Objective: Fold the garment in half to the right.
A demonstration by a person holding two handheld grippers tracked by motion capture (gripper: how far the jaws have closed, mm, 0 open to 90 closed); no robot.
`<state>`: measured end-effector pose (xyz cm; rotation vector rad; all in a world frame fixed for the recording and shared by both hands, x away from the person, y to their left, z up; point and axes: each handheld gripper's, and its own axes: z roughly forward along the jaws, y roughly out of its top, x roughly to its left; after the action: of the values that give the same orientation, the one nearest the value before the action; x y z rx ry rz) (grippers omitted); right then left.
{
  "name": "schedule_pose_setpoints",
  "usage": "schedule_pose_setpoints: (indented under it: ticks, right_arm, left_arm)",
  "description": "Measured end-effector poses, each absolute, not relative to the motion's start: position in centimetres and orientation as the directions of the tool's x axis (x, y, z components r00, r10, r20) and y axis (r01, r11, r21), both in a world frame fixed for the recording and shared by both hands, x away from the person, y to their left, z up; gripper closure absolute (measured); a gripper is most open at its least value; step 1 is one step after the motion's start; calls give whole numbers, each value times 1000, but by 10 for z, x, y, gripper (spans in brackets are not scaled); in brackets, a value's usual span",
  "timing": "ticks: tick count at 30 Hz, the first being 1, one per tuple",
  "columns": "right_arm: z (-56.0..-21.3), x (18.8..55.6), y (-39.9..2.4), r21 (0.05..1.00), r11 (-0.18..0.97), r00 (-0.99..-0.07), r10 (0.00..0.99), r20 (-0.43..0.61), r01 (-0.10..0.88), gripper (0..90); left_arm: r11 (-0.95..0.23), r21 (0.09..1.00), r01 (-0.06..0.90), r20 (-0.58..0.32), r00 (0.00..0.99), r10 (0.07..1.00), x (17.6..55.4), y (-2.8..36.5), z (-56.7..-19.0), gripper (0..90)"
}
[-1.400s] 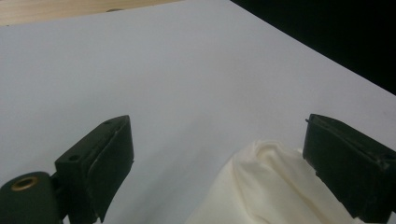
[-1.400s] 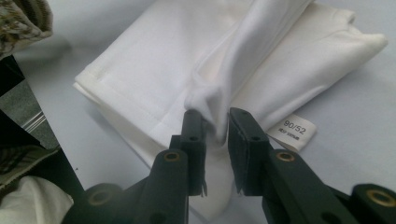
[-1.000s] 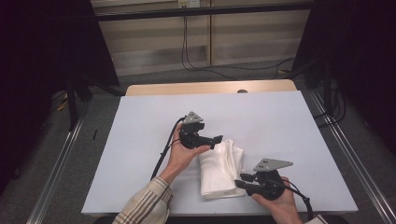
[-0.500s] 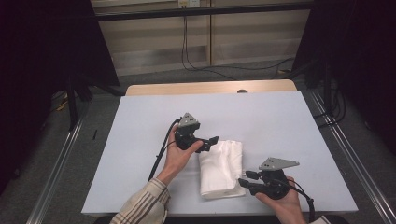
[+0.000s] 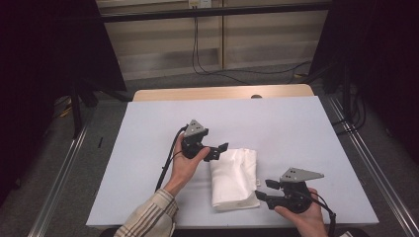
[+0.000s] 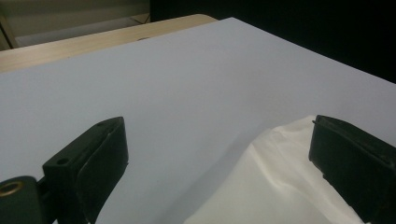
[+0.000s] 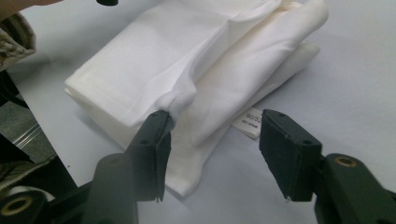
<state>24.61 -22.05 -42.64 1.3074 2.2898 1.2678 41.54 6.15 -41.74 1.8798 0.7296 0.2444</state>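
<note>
A person is sitting at the near edge of a pale table [image 5: 148,128], holding a gripper in each hand. The right gripper [image 5: 262,190], nearest at about five o'clock, is resting beside the near right corner of a folded white cloth [image 5: 233,177]; its jaws have just been opening and are now standing apart, one pad brushing a bunched fold, a small label [image 7: 248,123] lying between them. The cloth is lying at the table's centre, toward six o'clock. Farther off, at about eleven o'clock from the cloth, the left gripper [image 5: 220,150] is hovering with jaws spread wide over the cloth's far left corner, gripping nothing.
</note>
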Motion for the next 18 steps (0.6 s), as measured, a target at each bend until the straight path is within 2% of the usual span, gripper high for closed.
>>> schedule_pose_setpoints:
  ticks: [9,18]
  right_arm:
    - [-423,241,-226,782,216,-573,792,210,584,348]
    - [-420,254,-233,830,155,-531,826,189,536,185]
  left_arm:
    - [-245,895,372,-161,783,601,414,69,-417,45]
    - [-227,903,364,-157,773,615,406,82,-413,46]
